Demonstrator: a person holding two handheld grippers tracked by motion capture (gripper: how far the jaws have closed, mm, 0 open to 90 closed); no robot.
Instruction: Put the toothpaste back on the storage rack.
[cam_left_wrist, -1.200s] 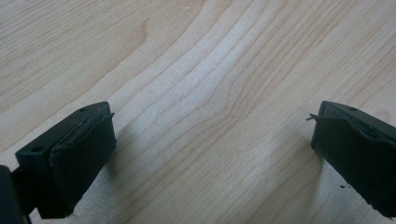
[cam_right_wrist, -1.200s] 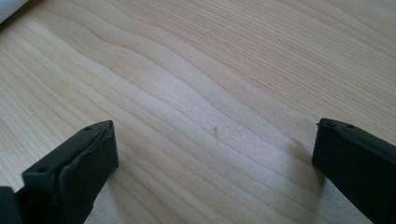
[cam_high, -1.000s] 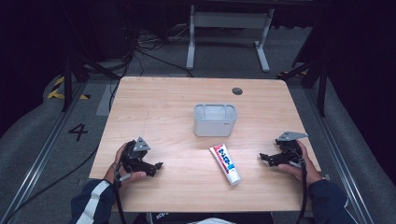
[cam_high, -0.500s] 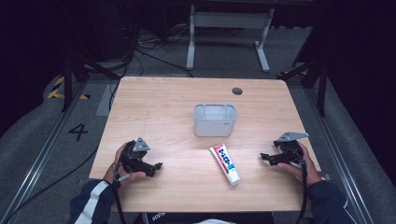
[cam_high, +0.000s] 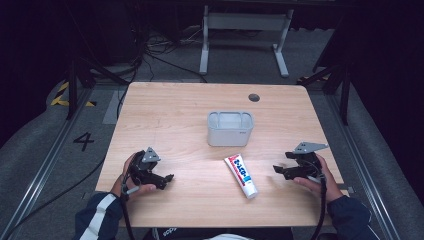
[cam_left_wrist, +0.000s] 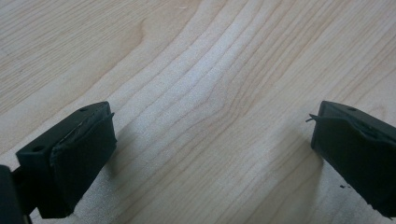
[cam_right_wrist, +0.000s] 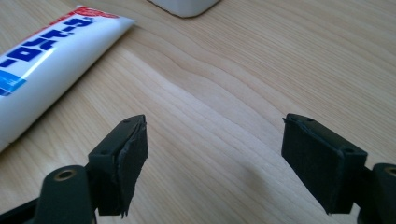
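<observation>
Resting on a dark grey floor, among black cables and a white metal frame (cam_high: 245, 25) beyond the far edge: a light, pale-grained wooden table (cam_high: 170, 110) with a small round dark hole (cam_high: 254, 97) near its far side.

Sitting low on the near left of the tabletop, gripped in a hand with a dark, white-striped sleeve: the left gripper (cam_high: 167, 178), jaws spread wide over bare wood, holding nothing, pads (cam_left_wrist: 81, 161) hovering just above the grain. Sitting near the right edge, held in the other hand: the right gripper (cam_high: 276, 170), jaws likewise gaping wide and empty, pointing inward across the table.

Lying flat just ahead of the right gripper's jaws and off toward its left jaw, near but not touching: the white toothpaste tube with blue and red lettering (cam_right_wrist: 51, 60). Standing beyond the tube's flat end, farther ahead of those jaws: a small light-grey rectangular plastic container (cam_high: 230, 128), upright. Lying well apart from the left gripper's jaws: both tube and container, with bare wood between.
</observation>
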